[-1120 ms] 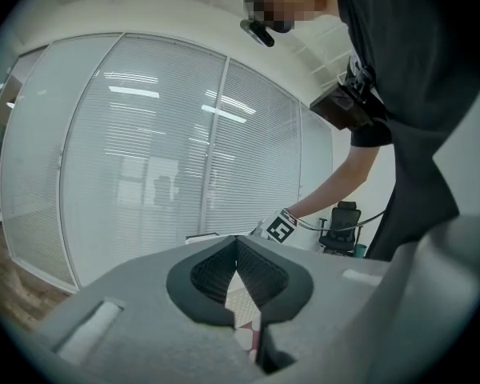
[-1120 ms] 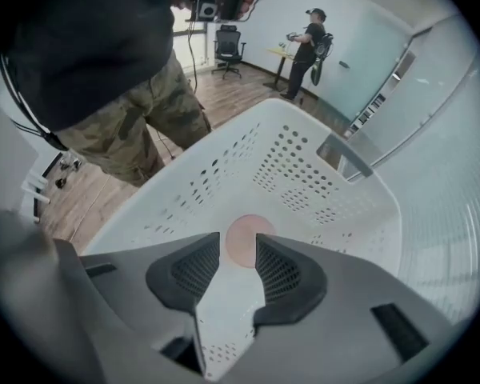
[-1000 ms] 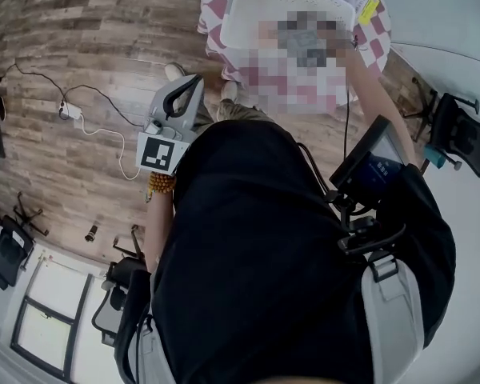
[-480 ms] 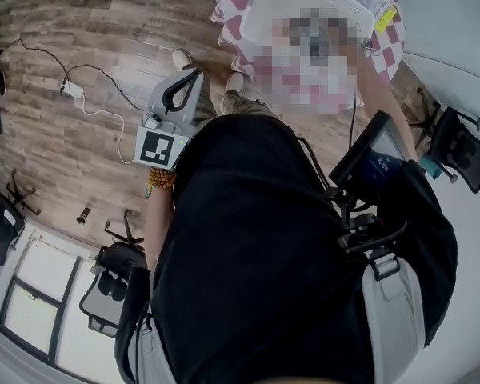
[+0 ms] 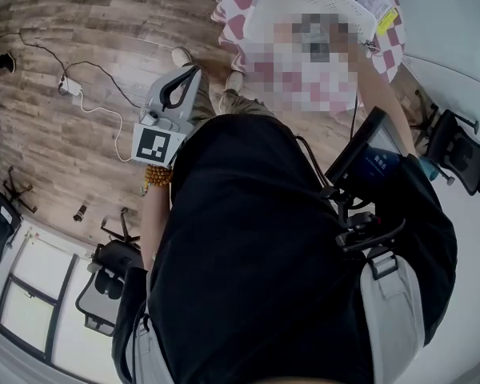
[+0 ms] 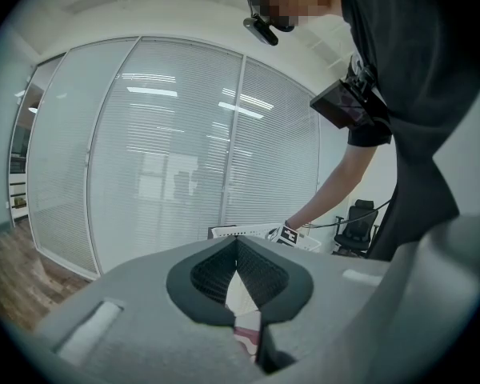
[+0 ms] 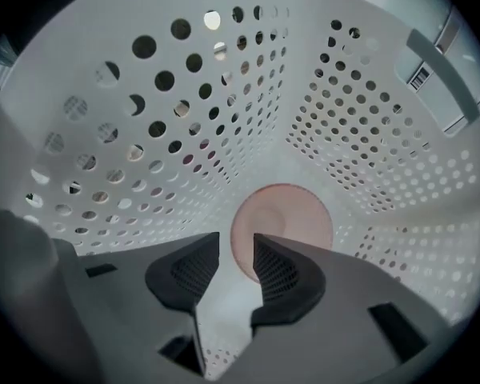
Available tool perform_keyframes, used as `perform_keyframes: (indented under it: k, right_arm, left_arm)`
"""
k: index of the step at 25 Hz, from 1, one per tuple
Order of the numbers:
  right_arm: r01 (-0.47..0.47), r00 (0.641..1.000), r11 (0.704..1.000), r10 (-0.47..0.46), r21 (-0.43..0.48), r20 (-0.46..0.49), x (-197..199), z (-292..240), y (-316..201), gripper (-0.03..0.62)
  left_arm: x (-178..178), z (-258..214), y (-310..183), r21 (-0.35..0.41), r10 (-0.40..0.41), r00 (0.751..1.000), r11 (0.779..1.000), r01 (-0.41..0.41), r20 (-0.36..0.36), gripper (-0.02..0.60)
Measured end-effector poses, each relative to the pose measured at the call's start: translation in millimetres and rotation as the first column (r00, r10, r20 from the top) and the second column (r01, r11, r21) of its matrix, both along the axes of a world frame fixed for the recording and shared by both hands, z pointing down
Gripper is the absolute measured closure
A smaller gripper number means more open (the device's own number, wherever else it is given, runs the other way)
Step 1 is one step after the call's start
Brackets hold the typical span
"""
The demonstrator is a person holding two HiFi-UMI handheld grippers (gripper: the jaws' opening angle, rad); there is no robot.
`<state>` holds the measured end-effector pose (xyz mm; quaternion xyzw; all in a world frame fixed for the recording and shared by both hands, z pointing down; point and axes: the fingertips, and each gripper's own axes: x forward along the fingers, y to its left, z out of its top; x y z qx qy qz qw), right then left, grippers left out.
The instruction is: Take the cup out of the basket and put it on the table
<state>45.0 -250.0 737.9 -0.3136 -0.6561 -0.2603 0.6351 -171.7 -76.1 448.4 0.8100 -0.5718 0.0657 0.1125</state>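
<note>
Inside the basket (image 7: 368, 134), the right gripper (image 7: 236, 245), jaws apart, faces the cup (image 7: 292, 213).

The floor (image 5: 72, 46) is laid with grey-brown wood planks. A white power strip (image 5: 70, 89) with its cable is seen lying on it. One black office chair (image 5: 458, 144) is placed at the right edge and a second chair (image 5: 0, 234) at the lower left. A table (image 5: 232, 14) is covered with a red-and-white checked cloth. A glass partition (image 6: 168, 166) fitted with horizontal blinds is shown in the left gripper view, with ceiling lights reflected in it.
</note>
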Motion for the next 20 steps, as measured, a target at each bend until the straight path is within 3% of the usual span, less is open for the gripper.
perform_keyframes:
  k: [11,14,20]
  right_arm:
    - [-0.037,0.997,0.999,0.034,0.037,0.067,-12.4,2.0,-5.1,0.564]
    - [-0.06,0.995,0.997,0.056,0.047,0.08,-12.6,-1.5,-6.9,0.566]
    - [-0.207,0.967,0.978,0.203,0.012,0.152,-17.1,-13.5,-15.6,0.566]
  left_arm:
    - [2.6,2.3,1.4,-0.011,0.01,1.0,1.0,-0.01,0.002,0.575]
    - [7.4,0.5,-0.9,-0.005,0.023,1.0,1.0,-0.023,0.007,0.575]
    - [16.6,-0.5,-9.4,0.006,0.056,0.998,0.998,-0.056,0.011,0.575]
